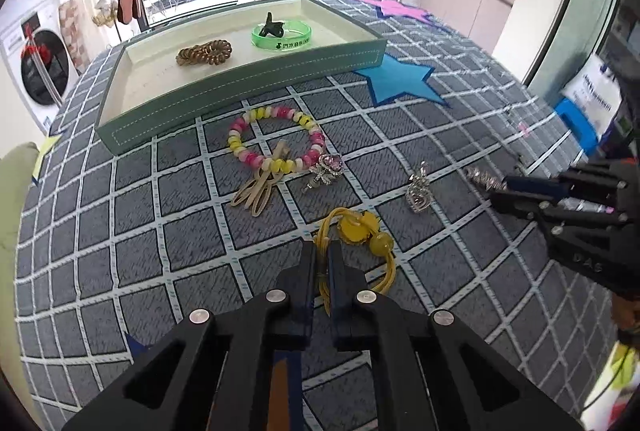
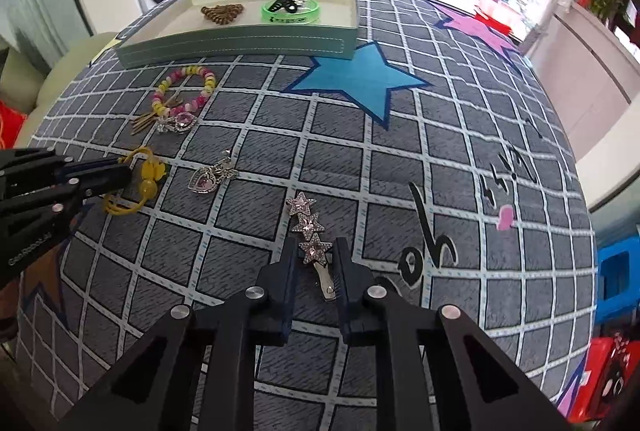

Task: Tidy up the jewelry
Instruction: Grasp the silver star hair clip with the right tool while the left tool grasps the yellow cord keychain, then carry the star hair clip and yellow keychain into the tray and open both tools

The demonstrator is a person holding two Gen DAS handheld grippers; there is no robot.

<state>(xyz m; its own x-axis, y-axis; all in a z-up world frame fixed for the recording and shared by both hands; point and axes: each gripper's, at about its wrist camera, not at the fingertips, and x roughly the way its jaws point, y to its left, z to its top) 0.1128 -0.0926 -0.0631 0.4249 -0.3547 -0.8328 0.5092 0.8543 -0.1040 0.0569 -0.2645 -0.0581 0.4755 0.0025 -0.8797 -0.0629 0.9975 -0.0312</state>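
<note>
Now — left gripper (image 1: 322, 251) jaws clamp yellow hair tie (image 1: 360, 231) | right gripper (image 2: 314, 247) jaws grip star clip (image 2: 310, 231), lengthwise.

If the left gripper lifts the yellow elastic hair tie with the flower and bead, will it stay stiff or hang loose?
The yellow elastic hair tie with flower and bead is thin looped cord, so it will probably droop. Its ornaments sit at one end, so that end may swing. The left gripper pinches only the cords, which might slip.

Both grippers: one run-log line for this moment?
left gripper: shut on yellow hair tie | right gripper: shut on star hair clip | tray: three items inside
</note>
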